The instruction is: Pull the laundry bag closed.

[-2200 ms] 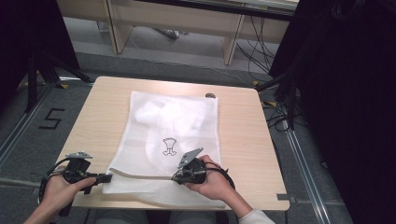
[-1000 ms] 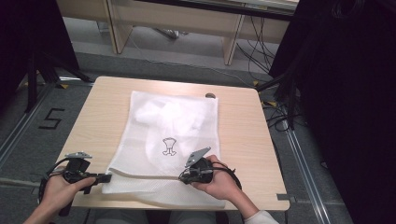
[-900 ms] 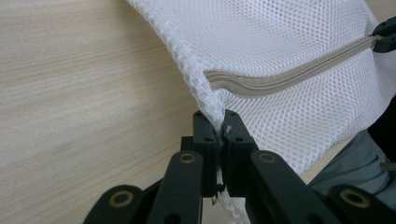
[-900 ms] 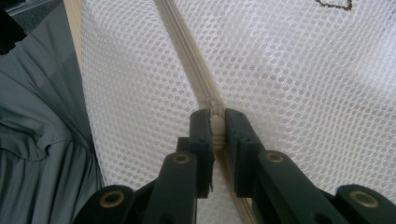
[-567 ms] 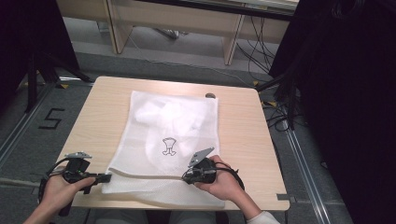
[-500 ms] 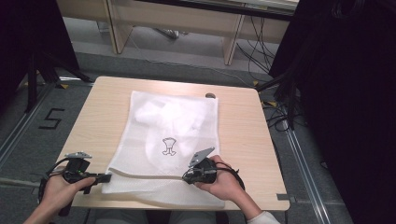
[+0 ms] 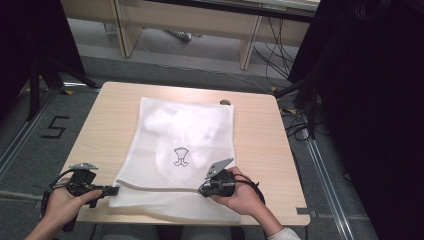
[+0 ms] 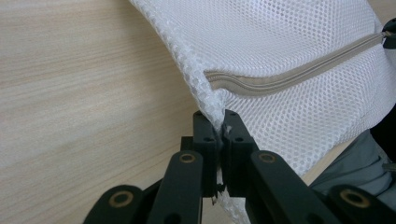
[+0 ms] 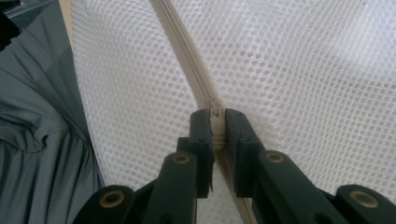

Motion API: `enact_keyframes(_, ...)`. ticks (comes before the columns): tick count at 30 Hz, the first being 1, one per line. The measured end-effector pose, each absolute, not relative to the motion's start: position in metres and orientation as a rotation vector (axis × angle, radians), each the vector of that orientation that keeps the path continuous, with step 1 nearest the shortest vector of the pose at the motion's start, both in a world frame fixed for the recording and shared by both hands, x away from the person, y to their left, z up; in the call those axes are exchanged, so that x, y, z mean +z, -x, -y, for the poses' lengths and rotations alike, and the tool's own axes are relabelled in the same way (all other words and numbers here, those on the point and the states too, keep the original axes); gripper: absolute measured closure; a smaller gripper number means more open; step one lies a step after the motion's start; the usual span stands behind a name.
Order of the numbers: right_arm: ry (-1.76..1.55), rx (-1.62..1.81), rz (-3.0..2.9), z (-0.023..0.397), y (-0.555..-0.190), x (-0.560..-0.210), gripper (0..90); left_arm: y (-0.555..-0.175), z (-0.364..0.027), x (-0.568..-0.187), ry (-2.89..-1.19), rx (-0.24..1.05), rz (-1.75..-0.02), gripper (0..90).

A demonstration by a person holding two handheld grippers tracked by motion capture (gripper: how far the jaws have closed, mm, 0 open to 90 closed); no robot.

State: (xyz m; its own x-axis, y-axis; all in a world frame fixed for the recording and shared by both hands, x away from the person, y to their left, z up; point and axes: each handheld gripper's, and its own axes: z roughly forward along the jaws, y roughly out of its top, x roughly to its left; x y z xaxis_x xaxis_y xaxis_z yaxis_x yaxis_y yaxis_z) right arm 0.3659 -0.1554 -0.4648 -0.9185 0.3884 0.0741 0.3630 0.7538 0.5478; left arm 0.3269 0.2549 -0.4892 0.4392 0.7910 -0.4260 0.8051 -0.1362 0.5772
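Mesh bag corner is pinched by closed left hand-held gripper, zip pull clamped by right hand-held gripper; approx. two-thirds of zip appears left to run.

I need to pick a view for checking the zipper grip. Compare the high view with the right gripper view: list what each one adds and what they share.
High view adds: the whole white mesh bag flat on the wooden table, a small black drawing on what is inside it, and the left hand-held gripper clamped on the bag's near left corner.

Right gripper view adds: close up, the right hand-held gripper with its jaws shut on the zipper pull, and grey cloth beside the bag.

Both share: the mesh, the beige zipper and the right hand-held gripper on it.
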Motion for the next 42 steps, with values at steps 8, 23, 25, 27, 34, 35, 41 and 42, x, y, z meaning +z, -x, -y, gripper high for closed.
enact_keyframes(8, -0.631, 0.904, -2.888, 0.159, -0.366, -0.465, 82.7, -0.327, -0.255, -0.489, -1.922, -0.026, -1.349, 85.4)
enact_keyframes(23, -0.644, 0.9, -2.895, 0.164, -0.365, -0.463, 82.7, -0.327, -0.256, -0.488, -1.931, -0.037, -1.346, 85.4)
enact_keyframes(25, -0.645, 0.89, -2.886, 0.165, -0.365, -0.462, 82.7, -0.327, -0.256, -0.488, -1.934, -0.044, -1.343, 85.4)
enact_keyframes(27, -0.648, 0.9, -2.885, 0.167, -0.365, -0.463, 82.7, -0.327, -0.256, -0.488, -1.934, -0.043, -1.346, 85.4)
enact_keyframes(34, -0.657, 0.901, -2.881, 0.17, -0.365, -0.462, 82.7, -0.328, -0.259, -0.487, -1.974, -0.041, -1.327, 85.4)
enact_keyframes(35, -0.66, 0.903, -2.887, 0.171, -0.365, -0.462, 82.7, -0.328, -0.259, -0.488, -1.968, -0.04, -1.331, 85.4)
enact_keyframes(41, -0.68, 0.892, -2.886, 0.174, -0.364, -0.462, 82.7, -0.328, -0.259, -0.488, -1.97, -0.041, -1.331, 85.5)
enact_keyframes(42, -0.674, 0.895, -2.878, 0.175, -0.364, -0.462, 82.7, -0.328, -0.259, -0.488, -1.969, -0.041, -1.331, 85.4)
